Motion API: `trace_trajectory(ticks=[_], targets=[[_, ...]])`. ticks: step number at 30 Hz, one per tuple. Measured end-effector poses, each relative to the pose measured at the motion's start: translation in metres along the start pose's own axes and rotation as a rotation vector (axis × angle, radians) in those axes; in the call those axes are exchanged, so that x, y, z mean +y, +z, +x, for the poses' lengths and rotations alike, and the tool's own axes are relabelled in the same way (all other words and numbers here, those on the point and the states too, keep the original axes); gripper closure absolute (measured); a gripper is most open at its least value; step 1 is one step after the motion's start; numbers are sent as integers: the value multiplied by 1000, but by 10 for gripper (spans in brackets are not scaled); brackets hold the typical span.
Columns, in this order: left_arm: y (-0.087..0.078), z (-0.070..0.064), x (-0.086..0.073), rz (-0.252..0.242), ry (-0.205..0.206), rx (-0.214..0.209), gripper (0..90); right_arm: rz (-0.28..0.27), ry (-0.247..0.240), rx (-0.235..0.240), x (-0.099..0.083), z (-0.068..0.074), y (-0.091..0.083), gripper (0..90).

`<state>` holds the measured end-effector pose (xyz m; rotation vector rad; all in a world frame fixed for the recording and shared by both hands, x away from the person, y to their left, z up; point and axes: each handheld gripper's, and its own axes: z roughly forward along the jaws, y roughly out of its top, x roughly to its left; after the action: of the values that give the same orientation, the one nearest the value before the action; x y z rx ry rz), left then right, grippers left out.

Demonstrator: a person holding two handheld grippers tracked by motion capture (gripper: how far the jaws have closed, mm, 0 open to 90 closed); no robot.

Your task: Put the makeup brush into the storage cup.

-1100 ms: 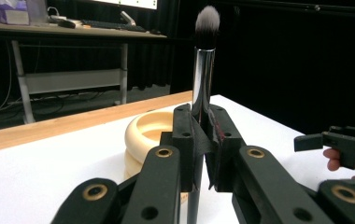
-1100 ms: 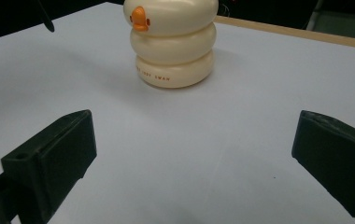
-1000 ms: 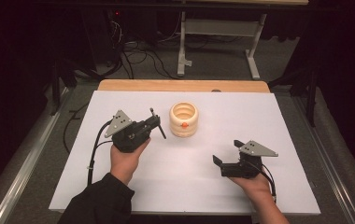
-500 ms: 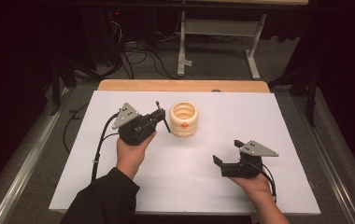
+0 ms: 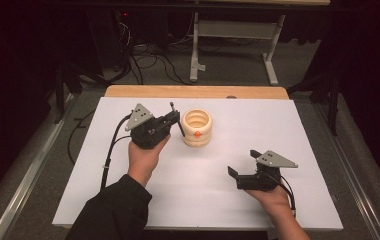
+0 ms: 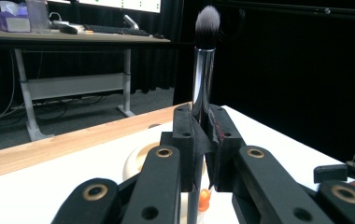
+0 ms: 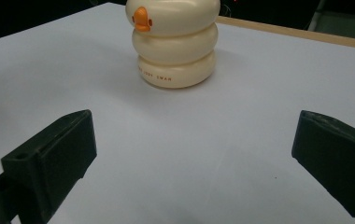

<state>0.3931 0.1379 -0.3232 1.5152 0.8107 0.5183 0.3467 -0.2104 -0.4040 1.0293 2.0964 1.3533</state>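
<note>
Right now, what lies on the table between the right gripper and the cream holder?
Nothing: in the right gripper view, bare white table runs from the open right gripper to the cream holder.

left gripper (image 5: 176, 121) raised off the table in left hand (image 5: 145, 152), jaws clamped together, right gripper (image 5: 240, 165) low near front edge, jaws wide apart, right hand (image 5: 273, 197) behind it

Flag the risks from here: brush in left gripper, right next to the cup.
1. The left gripper grips the brush low on its handle, bristles up; it may pivot or slip.
2. The cup stands free on the table; a nudge from the brush could tip or shove it.
3. The right gripper is open and off the cup, so nothing steadies it.
</note>
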Motion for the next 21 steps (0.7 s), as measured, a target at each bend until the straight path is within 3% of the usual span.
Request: trace_trajectory(ticks=[21], targets=[[22,8,11,0,10,29,828,-5,-5,10,0,0,0,13]])
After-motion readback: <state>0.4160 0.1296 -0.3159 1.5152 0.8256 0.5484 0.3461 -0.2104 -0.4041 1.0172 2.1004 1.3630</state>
